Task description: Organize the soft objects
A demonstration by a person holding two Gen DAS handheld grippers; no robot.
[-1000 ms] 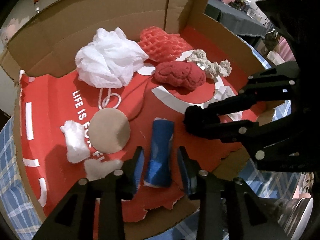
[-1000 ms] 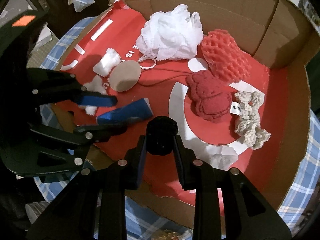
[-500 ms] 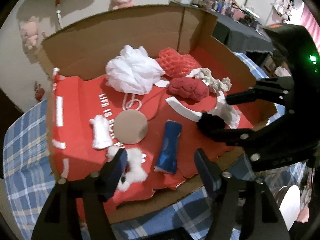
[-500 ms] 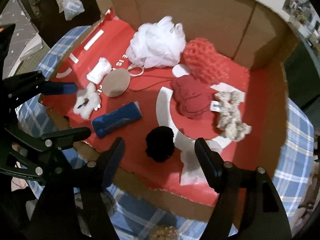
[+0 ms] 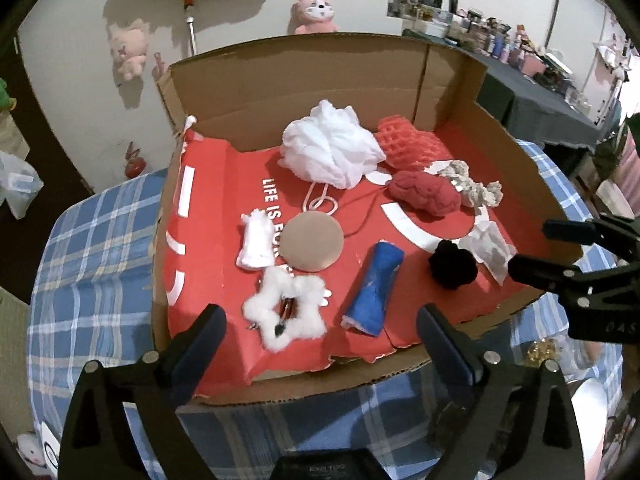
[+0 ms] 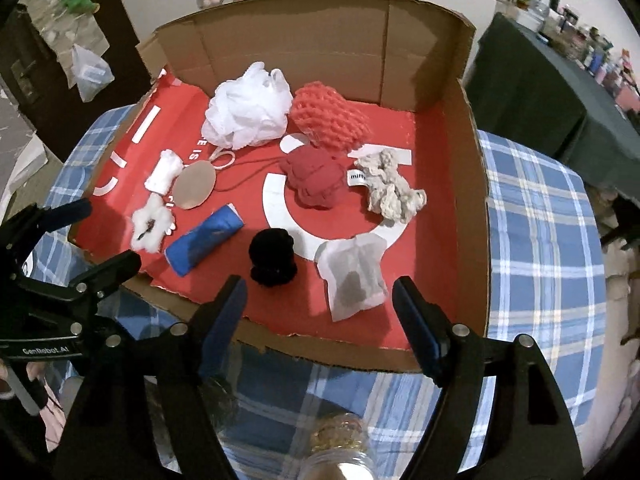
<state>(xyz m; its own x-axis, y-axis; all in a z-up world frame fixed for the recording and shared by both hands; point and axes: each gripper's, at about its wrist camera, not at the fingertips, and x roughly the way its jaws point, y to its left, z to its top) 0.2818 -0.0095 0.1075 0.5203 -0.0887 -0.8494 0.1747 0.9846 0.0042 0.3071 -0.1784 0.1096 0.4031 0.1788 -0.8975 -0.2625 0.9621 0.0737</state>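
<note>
A cardboard box (image 5: 304, 80) lined in red holds the soft things. The blue cloth roll (image 5: 376, 284) and the black fuzzy ball (image 6: 274, 258) lie free near its front edge. My left gripper (image 5: 320, 320) hovers above that edge, jaws opening, nothing between the pads. My right gripper (image 6: 320, 292) hangs likewise over the front rim, jaws opening and empty. Further in are a white mesh pouf (image 5: 332, 152), red foam net (image 5: 412, 144), red plush (image 6: 316, 178), beige crochet piece (image 6: 390, 188), round tan puff (image 5: 312, 242), white fluffy clip (image 5: 288, 312) and a sachet (image 6: 354, 276).
The box sits on a blue plaid tablecloth (image 6: 536, 240). A glass jar (image 6: 336, 448) stands on the table just below my right gripper. The box's back and right walls rise high. A dark table (image 5: 536, 104) crowded with small items stands behind on the right.
Both grippers let go, the left of the blue roll, the right of the black ball. Both drew back and up from the box with jaws widened. The white fluffy clip has come into full view.
</note>
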